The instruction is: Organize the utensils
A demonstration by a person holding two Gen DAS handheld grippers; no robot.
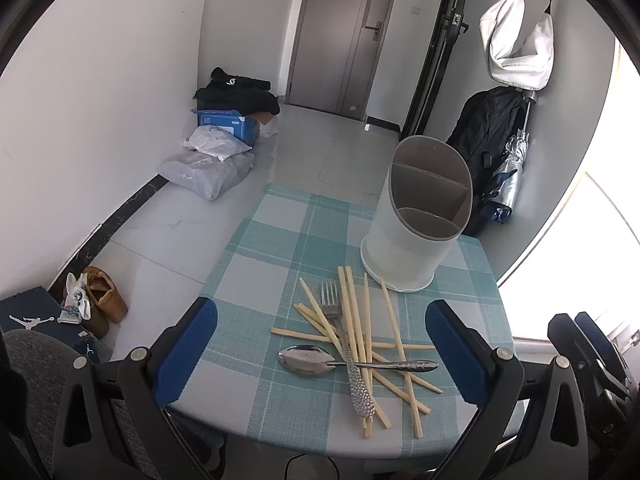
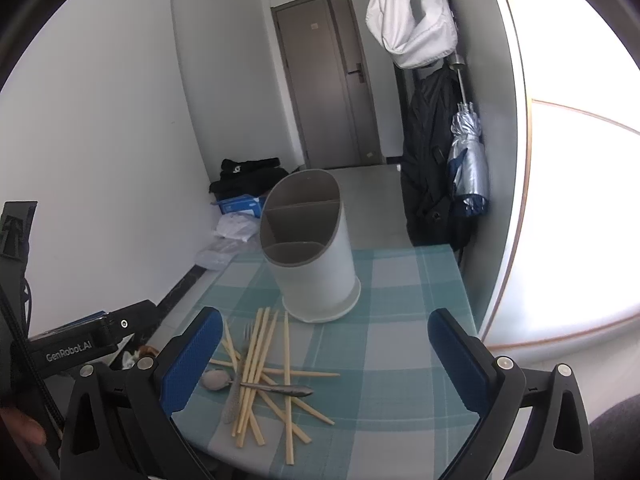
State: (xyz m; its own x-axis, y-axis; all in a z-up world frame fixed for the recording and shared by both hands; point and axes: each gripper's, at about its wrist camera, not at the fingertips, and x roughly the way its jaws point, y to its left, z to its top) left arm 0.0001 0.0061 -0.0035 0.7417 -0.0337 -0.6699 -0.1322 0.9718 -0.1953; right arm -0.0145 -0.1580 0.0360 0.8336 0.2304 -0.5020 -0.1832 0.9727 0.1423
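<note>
Nothing sorted yet: chopsticks (image 1: 362, 344), fork (image 1: 340, 332) and spoon (image 1: 308, 360) heaped on the checked tablecloth (image 1: 272, 248) just before the empty divided holder (image 1: 420, 216), left gripper (image 1: 320, 356) and right gripper (image 2: 326, 364) both spread wide, gripping nothing.
</note>
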